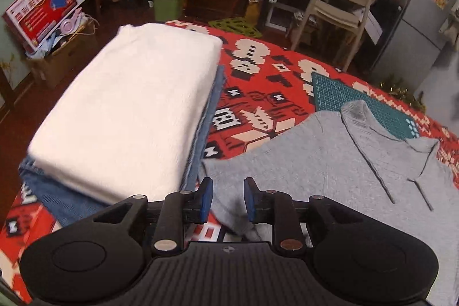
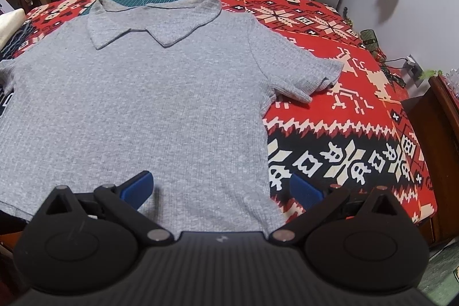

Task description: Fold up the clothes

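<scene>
Your grey shirt (image 2: 137, 105) lies flat and face up on the red patterned blanket (image 2: 344, 93), spread to its full width. It is a ribbed knit with a soft heathered look, short sleeves and a broad collar (image 2: 155, 19) whose two points splay out over the chest. The sleeve on the right side (image 2: 309, 73) juts out over the blanket with its cuff curled a little at the edge. The hem runs along the near edge, just in front of your right gripper (image 2: 221, 188). The body looks smooth, with only faint ripples near the shoulders.

Your right gripper hovers above the lower right part of the shirt with its blue pads (image 2: 137, 188) spread wide apart, one over the cloth and the other over the blanket past the side seam; it holds nothing.

Your left gripper (image 1: 228, 201) sits over the shirt's left sleeve (image 1: 226, 179), its pads parted by a narrow gap. You can see grey cloth through that gap, but neither pad presses on it.

Beyond the collar a green cutting mat (image 1: 361, 102) shows under the shirt. To your left, beside the sleeve, stands a stack of folded things: a white folded cloth (image 1: 126, 111) on top of folded blue jeans (image 1: 57, 191)
</scene>
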Tool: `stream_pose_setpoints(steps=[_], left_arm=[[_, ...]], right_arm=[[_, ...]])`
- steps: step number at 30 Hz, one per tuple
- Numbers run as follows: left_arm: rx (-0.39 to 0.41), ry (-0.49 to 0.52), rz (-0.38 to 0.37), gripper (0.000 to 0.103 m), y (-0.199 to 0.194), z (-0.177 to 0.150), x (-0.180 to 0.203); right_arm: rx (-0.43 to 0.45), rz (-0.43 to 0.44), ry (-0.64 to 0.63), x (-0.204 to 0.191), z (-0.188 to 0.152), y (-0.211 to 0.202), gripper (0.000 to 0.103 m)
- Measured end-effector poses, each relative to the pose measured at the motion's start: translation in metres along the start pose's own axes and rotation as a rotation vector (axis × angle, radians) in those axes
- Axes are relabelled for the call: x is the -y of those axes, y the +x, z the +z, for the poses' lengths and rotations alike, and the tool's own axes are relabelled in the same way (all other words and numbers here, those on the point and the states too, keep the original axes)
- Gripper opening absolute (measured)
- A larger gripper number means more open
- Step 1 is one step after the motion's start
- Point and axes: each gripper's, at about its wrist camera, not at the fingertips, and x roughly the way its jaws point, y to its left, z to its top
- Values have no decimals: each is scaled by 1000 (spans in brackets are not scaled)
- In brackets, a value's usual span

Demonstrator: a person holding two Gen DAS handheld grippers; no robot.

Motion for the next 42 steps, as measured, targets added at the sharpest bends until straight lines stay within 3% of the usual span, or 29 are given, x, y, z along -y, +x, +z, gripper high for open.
stream_pose_setpoints(steps=[2,5,9,15,17,18,25,34,38,42], left_arm=[[-31,-43,-85,23,-5,-8,-4],[-70,-47,-137,23,-5,-25,5],[-108,30,-71,17,16,-40,24],[-98,31,-43,17,22,-36,33],[-104,45,-28,6,23,-36,35],[-109,38,-27,5,21,-36,34],[-157,-60,-37,4,4,-41,19],[-151,-54,19,5,1,-46,16],[-154,-15,31,12,-2,-48,21],[-91,93,-3,44,-24,-57,37]], right_arm=[[2,5,-1,-1,0,0,102],[-3,10,-4,-2,-1,1,102],[-3,16,-10,-4,0,1,102],[1,13,-6,-2,-2,-2,102],[-2,11,-2,-1,-3,-2,102],[-4,10,0,-1,-4,-2,102],[-1,16,-1,-1,-3,-2,102],[5,23,3,-2,-2,0,102],[27,22,6,-1,-2,-5,102],[35,17,6,-1,-2,-6,102]])
